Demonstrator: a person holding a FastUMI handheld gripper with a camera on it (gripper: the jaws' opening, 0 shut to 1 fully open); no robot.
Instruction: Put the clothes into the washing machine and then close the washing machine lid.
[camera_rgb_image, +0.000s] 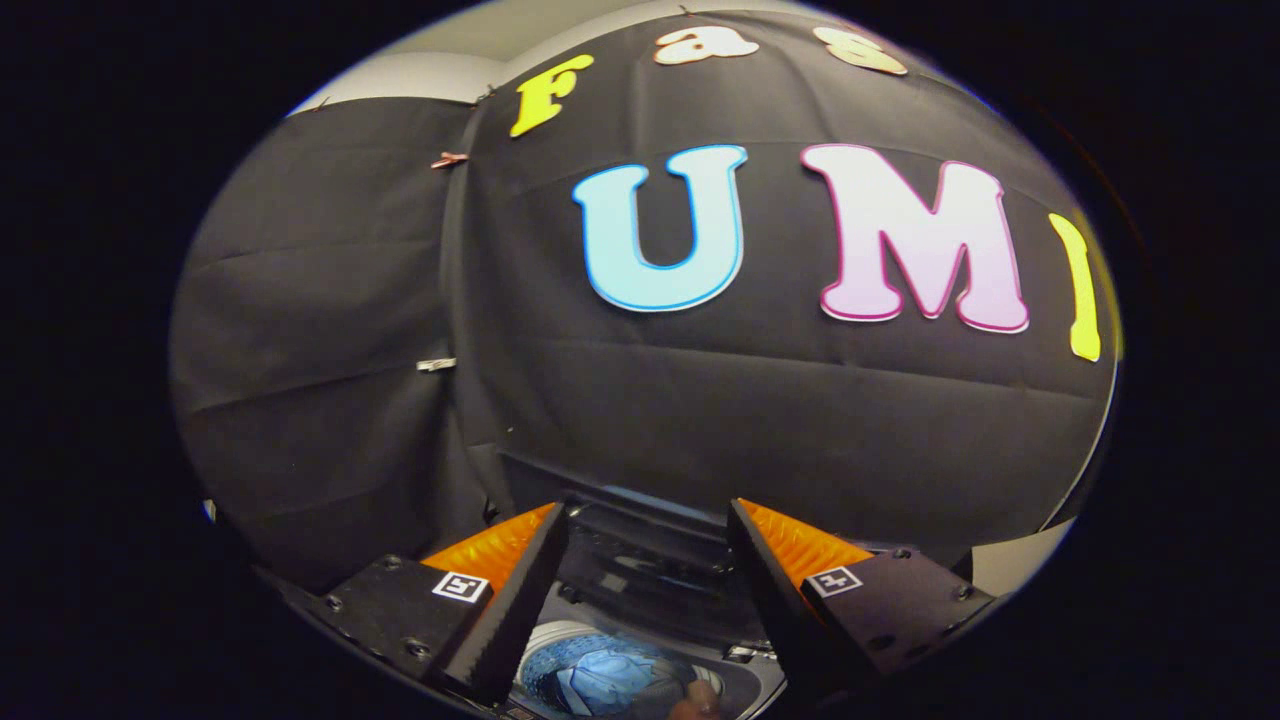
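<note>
My gripper (648, 515) is held high and is open, with nothing between its fingers. Below and between the fingers lies the washing machine's round drum opening (610, 675), seen from above. Blue clothes (600, 672) lie inside the drum. The dark folded-up lid (640, 545) stands upright at the back of the machine, just beyond the fingertips. A small brownish shape, perhaps a fingertip of a hand (695, 708), shows at the drum's near rim; I cannot tell what it is.
The booth's black cloth wall (750, 400) rises right behind the machine. A pale surface (1020, 565) shows to the right of the machine beyond the right finger.
</note>
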